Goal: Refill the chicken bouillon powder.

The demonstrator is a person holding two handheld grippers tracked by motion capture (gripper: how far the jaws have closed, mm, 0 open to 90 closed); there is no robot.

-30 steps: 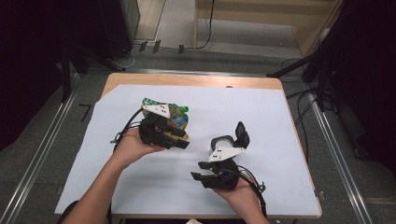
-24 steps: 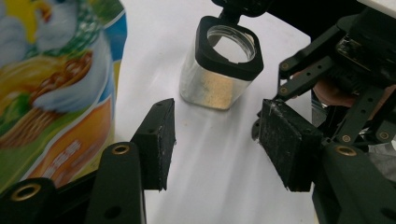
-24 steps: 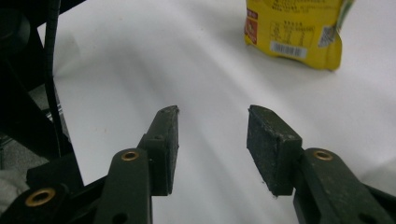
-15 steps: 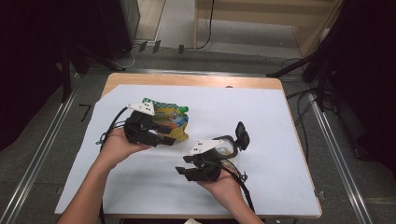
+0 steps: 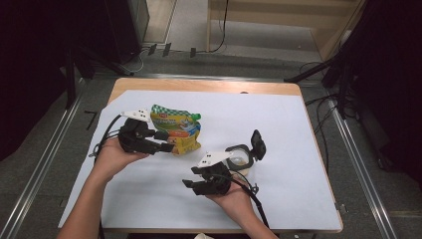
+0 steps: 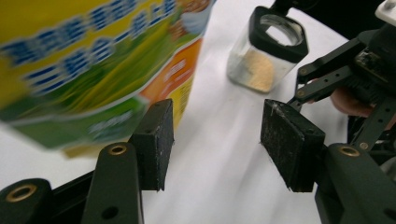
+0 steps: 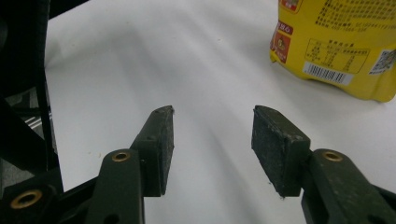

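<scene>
Grippers beside the snack pouch (image 5: 176,131)

We hold left gripper (image 6: 215,135) and right gripper (image 7: 212,144), jaws spread empty, right's just widening; jar (image 5: 241,158) right of pouch.

White-covered table (image 5: 298,124) — pouch (image 5: 176,130), open jar (image 5: 241,157) on it.

pouch front (image 6: 93,70): rows of blue characters on yellow, too blurred to read
pouch back (image 7: 341,42): barcode on a white strip, a QR code at the right edge, lines of small dark print, none legible
pouch back, red patch (image 7: 282,46): small round emblem, wording unreadable
pouch top corner (image 5: 158,116): small red logo, unreadable
</scene>
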